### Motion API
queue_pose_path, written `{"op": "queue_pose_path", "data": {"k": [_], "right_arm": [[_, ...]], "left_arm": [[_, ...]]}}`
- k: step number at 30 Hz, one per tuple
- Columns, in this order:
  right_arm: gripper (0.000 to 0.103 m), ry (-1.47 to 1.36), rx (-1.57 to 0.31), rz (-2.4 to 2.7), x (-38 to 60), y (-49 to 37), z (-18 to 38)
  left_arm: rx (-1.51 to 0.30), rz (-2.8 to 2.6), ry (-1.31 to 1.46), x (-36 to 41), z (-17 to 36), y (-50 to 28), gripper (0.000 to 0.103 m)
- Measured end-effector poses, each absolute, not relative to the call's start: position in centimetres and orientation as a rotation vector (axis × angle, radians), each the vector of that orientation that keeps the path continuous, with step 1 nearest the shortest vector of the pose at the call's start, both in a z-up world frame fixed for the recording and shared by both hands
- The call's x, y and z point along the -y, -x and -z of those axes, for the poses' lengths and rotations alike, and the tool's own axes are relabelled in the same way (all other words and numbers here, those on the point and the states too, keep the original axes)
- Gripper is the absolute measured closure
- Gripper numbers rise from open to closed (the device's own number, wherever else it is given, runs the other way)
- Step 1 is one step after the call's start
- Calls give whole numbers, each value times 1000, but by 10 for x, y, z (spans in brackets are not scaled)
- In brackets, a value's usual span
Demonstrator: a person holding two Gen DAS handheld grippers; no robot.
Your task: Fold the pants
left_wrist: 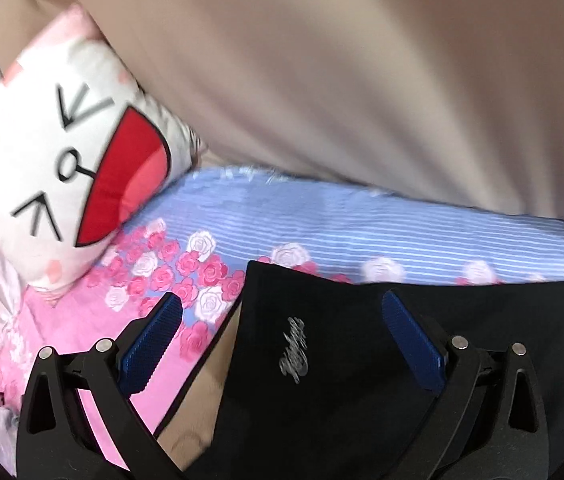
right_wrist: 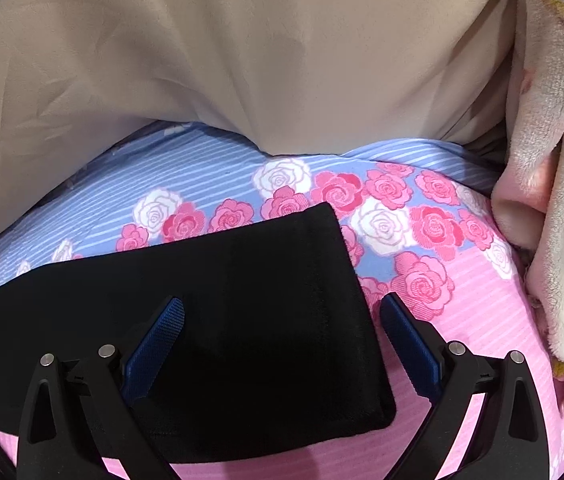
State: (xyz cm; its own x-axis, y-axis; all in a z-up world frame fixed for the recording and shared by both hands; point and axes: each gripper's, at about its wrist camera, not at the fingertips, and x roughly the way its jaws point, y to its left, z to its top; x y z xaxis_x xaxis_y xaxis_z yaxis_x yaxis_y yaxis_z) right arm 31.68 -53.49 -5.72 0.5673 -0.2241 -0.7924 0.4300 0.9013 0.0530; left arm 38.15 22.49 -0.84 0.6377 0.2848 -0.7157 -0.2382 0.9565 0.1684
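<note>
Black pants [left_wrist: 341, 360] lie flat on a bed sheet [left_wrist: 321, 220] with blue stripes and pink roses. In the left wrist view a silver script logo [left_wrist: 293, 350] shows near their left end. My left gripper [left_wrist: 282, 308] hovers open over that end, with its blue pads [left_wrist: 150, 344] wide apart and the pants' edge below the gap. In the right wrist view the pants' other end [right_wrist: 262, 312] lies folded and square-cornered. My right gripper [right_wrist: 282, 312] stands open above it, straddling the right edge, pads clear of the cloth.
A white cat-face pillow [left_wrist: 62, 168] leans at the left of the bed. A beige curtain or cover [right_wrist: 242, 60] rises behind the bed. A fluffy pink and cream blanket [right_wrist: 553, 200] is heaped at the right. A pale object [left_wrist: 198, 400] shows beside the pants' left edge.
</note>
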Motion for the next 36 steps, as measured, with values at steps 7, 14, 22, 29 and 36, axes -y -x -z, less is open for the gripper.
{"op": "queue_pose_path", "data": {"k": [7,14,22,29,36], "right_arm": [[30,-237,-900,387,527,-313,56],[88,-312,-875,358,539,-301,44],[95,-282,-782,291,514,-254,-2],[95,-213,-662,203,481,-162,-50],[95,-149,-726,196,459,-81,-28]], "left_arm": [[-956,-272,73,-250,52,-423,34],[-918,-220,112,-250,43,-412,103],[-791,-132,94,-241,-34,-346,103],[-707,-46,93,-244,-85,-249,103],[-718,-70,35,-261,-70,-131,103]]}}
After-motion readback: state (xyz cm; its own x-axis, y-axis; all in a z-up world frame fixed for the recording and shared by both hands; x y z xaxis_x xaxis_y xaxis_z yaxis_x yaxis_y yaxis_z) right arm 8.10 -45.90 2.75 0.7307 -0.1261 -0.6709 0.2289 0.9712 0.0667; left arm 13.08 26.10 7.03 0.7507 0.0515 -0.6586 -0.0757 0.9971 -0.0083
